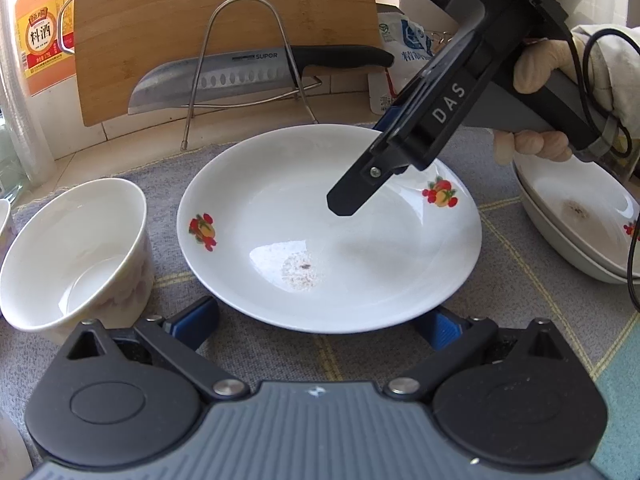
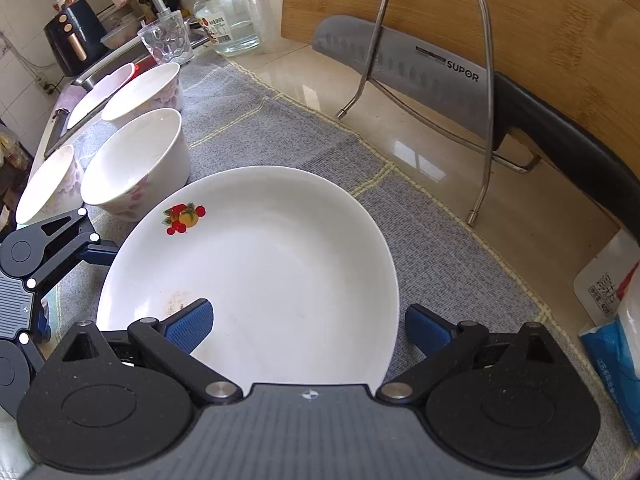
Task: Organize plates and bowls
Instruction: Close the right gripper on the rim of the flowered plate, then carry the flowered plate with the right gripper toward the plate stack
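A white plate with fruit decals (image 1: 320, 224) (image 2: 272, 264) lies on the grey mat. My left gripper (image 1: 322, 310) is open at the plate's near rim, with a blue pad on each side and below the edge. From the upper right a gloved hand (image 1: 536, 68) holds my right gripper (image 1: 362, 162) (image 2: 309, 309). It is open and straddles the plate's rim: one finger (image 2: 192, 324) hangs over the plate's inside, the other finger (image 2: 428, 332) sits outside the rim. A white bowl (image 1: 76, 256) (image 2: 136, 164) stands left of the plate, with more bowls (image 2: 144, 92) behind it.
A stack of white plates (image 1: 580, 220) sits at the right. Behind are a wire rack (image 1: 244, 64) holding a knife (image 1: 248, 76), a bamboo cutting board (image 1: 224, 12), a cooking wine bottle (image 1: 40, 40) and a bag (image 1: 408, 48). A glass jar (image 2: 228, 16) and tumbler (image 2: 168, 40) stand near the sink.
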`<action>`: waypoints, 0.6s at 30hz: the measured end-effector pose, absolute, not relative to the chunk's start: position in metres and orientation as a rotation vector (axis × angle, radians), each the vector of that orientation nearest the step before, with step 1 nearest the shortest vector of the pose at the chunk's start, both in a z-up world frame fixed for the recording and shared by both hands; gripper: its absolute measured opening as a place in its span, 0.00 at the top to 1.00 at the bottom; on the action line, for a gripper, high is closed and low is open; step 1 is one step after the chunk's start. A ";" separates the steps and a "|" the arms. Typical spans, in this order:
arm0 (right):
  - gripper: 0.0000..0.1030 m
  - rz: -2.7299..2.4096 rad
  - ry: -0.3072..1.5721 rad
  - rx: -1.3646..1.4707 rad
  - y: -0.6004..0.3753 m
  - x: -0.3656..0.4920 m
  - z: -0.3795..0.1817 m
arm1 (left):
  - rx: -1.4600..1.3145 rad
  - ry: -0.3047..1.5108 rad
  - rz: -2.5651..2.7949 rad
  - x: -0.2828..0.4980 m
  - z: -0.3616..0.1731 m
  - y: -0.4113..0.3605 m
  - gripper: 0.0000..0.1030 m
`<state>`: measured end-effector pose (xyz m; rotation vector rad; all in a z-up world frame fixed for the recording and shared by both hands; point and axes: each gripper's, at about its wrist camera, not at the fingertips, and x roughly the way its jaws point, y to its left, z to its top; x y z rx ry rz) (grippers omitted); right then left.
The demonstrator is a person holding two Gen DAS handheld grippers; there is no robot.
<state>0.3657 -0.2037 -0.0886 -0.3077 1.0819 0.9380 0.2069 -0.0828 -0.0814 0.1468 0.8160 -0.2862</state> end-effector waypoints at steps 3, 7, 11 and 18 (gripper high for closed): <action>0.00 0.976 1.080 -0.316 -0.202 0.367 -0.090 | 0.151 0.810 -0.301 0.208 -0.082 -0.083 0.01; 0.00 1.013 1.082 -0.325 -0.194 0.374 -0.091 | 0.159 0.793 -0.336 0.208 -0.083 -0.084 0.01; 0.00 1.041 1.088 -0.320 -0.189 0.381 -0.093 | 0.159 0.788 -0.342 0.210 -0.083 -0.084 0.01; 0.00 1.074 1.105 -0.300 -0.186 0.386 -0.093 | 0.158 0.780 -0.346 0.208 -0.082 -0.084 0.01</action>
